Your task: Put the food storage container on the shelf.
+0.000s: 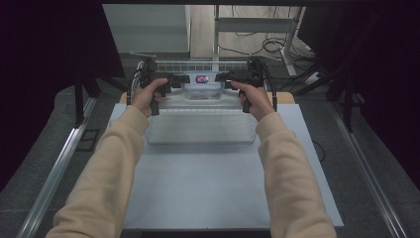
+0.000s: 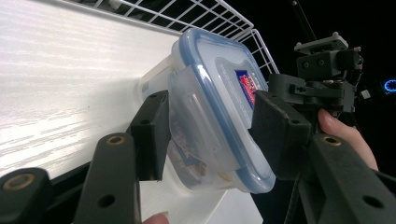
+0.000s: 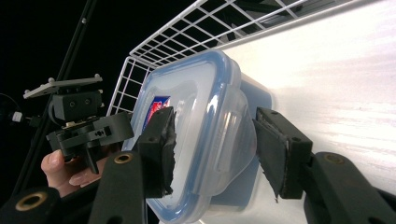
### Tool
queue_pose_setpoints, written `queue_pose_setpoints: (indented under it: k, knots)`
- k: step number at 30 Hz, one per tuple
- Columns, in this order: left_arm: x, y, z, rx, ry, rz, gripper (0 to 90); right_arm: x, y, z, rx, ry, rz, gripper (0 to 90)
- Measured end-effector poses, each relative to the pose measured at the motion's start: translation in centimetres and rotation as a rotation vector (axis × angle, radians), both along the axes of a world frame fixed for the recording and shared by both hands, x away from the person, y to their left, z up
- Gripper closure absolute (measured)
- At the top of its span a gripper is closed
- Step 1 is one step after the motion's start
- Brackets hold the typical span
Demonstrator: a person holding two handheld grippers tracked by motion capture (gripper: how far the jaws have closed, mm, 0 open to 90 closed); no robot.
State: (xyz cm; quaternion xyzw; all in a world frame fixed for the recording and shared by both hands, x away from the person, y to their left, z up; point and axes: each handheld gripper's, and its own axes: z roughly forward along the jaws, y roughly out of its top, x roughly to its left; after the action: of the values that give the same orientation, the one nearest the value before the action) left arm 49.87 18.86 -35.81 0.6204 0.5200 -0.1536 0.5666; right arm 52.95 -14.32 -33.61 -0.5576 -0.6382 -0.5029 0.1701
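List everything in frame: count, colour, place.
clear plastic food container with blue-rimmed lid: 1, clear and blue with a red-blue label, at the table's far end, between both grippers
white wire rack: 1, white, far half of table
pale table top: 1, light grey-blue, centre
left gripper: 1, black, jaws clamping the container's left side
right gripper: 1, black, jaws clamping its right side
cream sleeves: 2, from the bottom edge

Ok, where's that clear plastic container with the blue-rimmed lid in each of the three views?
High view: the container sits top centre, between the two grippers, over the wire basket.
Left gripper view: centre, its end between the black jaws, lid facing right.
Right gripper view: centre, its end between the jaws, lid facing left.
Shared landmark: the red and blue label on the lid.
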Motion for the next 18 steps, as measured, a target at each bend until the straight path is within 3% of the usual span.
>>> queue_pose_setpoints:
  k: [2, 3, 5, 7, 10, 12, 14, 16, 18]
  knots:
    - [-0.1, -0.1, 0.0, 0.008, -0.01, -0.002, 46.9, -0.1, 0.1, 0.0, -0.002, -0.004, -0.007, 46.0]
    - [-0.2, -0.1, 0.1, 0.019, -0.02, 0.007, 45.4, -0.2, 0.1, 0.0, -0.014, -0.012, -0.013, 39.0]
    - [-0.7, -0.1, 0.5, 0.067, -0.086, 0.054, 35.8, -0.5, 0.4, 0.3, -0.036, -0.048, -0.037, 27.6]
    - [-1.6, -0.1, 1.2, 0.14, -0.175, 0.106, 27.6, -1.1, 0.4, 0.6, -0.015, -0.086, -0.045, 19.8]
    - [-3.3, 0.2, 2.1, 0.167, -0.241, 0.133, 23.8, -2.3, 0.1, 1.5, -0.032, -0.16, -0.07, 15.8]
    - [-4.9, 0.3, 2.4, 0.184, -0.283, 0.129, 22.5, -3.5, -0.4, 2.0, -0.036, -0.237, -0.064, 15.2]
    - [-6.7, 0.4, 2.4, 0.235, -0.325, 0.118, 22.2, -5.1, -1.1, 2.3, -0.015, -0.331, -0.008, 12.6]
    - [-8.7, 0.4, 1.9, 0.294, -0.359, 0.104, 22.2, -6.5, -1.8, 2.2, -0.057, -0.401, 0.017, 12.6]
    - [-10.7, 0.6, 1.1, 0.322, -0.378, 0.088, 22.0, -8.5, -3.0, 1.6, -0.09, -0.463, 0.059, 12.6]
